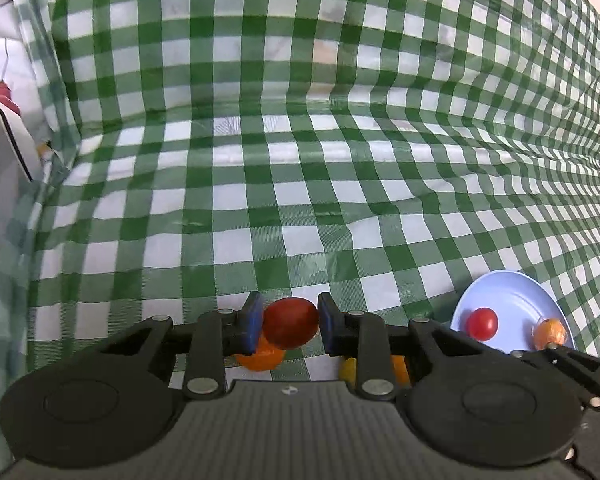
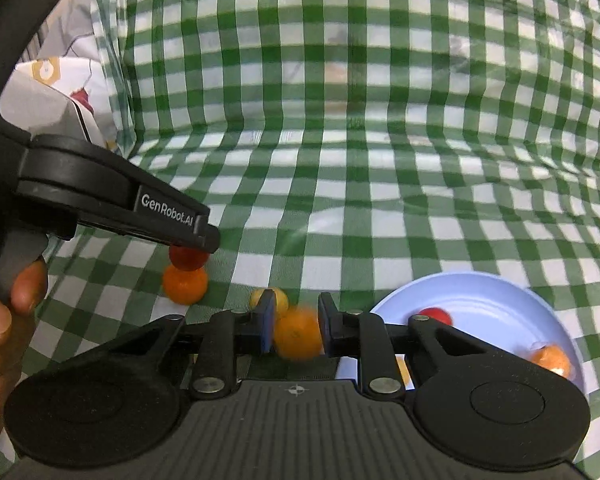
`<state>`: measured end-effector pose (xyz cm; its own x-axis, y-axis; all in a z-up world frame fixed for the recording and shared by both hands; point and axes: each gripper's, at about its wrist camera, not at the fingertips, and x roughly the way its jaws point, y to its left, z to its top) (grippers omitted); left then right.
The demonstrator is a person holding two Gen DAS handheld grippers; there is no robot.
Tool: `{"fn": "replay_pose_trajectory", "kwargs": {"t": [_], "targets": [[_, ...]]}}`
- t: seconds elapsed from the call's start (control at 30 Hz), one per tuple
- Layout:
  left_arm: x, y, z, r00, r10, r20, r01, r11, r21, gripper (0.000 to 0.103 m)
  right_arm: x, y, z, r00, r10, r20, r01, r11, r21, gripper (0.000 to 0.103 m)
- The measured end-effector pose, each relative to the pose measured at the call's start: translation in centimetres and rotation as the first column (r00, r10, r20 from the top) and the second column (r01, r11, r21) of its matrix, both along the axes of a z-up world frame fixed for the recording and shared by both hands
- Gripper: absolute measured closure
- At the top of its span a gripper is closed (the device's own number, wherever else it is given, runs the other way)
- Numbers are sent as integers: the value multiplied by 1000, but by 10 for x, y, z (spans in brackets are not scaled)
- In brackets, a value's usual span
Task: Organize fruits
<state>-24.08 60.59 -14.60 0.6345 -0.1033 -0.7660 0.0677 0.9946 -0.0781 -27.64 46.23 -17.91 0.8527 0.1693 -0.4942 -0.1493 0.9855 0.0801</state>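
Observation:
My left gripper is shut on a dark red fruit and holds it just above an orange fruit on the checked cloth. In the right wrist view that red fruit sits under the left gripper's tip, over the orange fruit. My right gripper is shut on an orange fruit, blurred by motion, with a yellow fruit behind its left finger. A light blue plate to the right holds a small red fruit and an orange fruit.
A green and white checked cloth covers the table and rises up the back. A white patterned bag or cloth lies at the far left. The plate lies at the lower right of the left wrist view.

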Motion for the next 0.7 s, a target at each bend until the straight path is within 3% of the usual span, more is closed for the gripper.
{"fn": "replay_pose_trajectory", "kwargs": {"t": [0.33, 0.5, 0.7], "targets": [[-12, 5, 5, 999, 38, 10, -38, 999, 15, 71, -14, -22, 6, 1000, -14, 5, 14, 1000, 7, 78], [-8, 11, 2, 998, 68, -3, -68, 998, 9, 71, -8, -18, -1, 1000, 11, -20, -11, 1000, -18, 64], [-5, 9, -1, 998, 58, -2, -58, 998, 0, 71, 7, -4, -15, 1000, 1, -8, -2, 998, -66, 62]]}}
